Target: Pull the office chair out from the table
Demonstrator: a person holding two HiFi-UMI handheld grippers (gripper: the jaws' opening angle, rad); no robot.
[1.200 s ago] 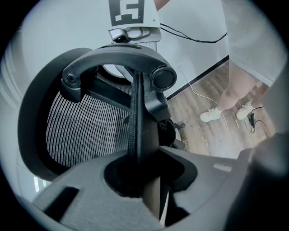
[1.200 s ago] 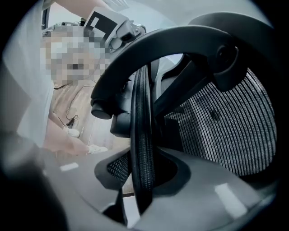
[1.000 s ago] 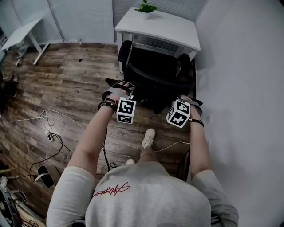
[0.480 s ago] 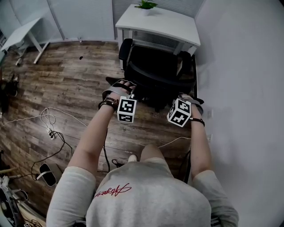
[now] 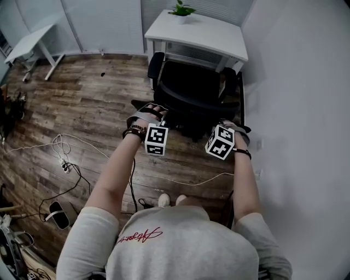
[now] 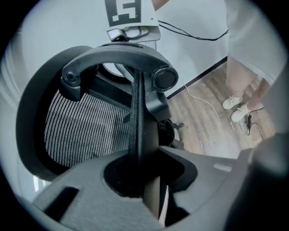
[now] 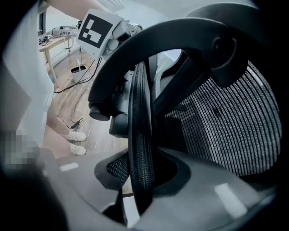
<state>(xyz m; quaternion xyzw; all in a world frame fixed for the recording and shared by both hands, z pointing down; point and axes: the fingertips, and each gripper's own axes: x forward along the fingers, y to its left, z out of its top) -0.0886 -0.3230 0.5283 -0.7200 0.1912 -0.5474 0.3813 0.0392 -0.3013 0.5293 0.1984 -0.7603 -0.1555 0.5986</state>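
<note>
The office chair (image 5: 192, 82) has woven mesh in a matt plastic frame, over a wood-grain plank floor (image 5: 82, 104)

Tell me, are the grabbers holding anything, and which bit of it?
Yes. Both hold the office chair by its backrest rim: the left gripper clamps the rim's left edge, the right gripper its right edge.

1. Base of office chair (image 5: 194, 95): largely hidden under seat and backrest.
2. Plant (image 5: 180, 9), on table (image 5: 213, 35) behind chair: top cut by frame edge.
3. Shoes (image 5: 163, 200), nearer than chair: partly hidden by torso (image 5: 180, 240).
4. Dark speck (image 5: 102, 74), left of chair: too small to identify.
</note>
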